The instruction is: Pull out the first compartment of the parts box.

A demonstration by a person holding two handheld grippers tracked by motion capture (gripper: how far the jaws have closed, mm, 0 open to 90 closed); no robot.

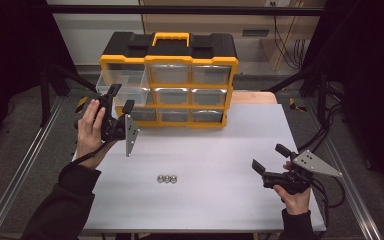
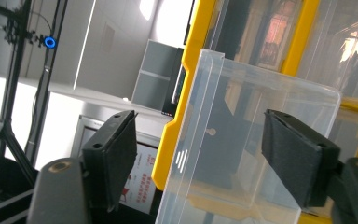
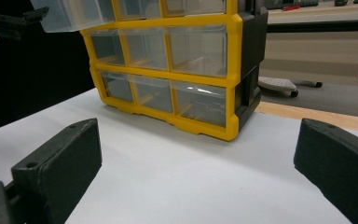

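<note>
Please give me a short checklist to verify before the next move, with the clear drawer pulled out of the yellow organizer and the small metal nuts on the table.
1. Clear drawer pulled out of the yellow organizer: ok, top-left one juts forward.
2. Left gripper released from drawer: ok, jaws stand apart with the drawer front between them, pads not pressing in the left gripper view.
3. Right gripper free and open: ok, nothing between its jaws.
4. Metal nuts within reach: ok, three in a row on the white table, between both hands.
5. Drawer empty inside: cannot tell.
6. Other drawers closed: ok, all flush.
</note>
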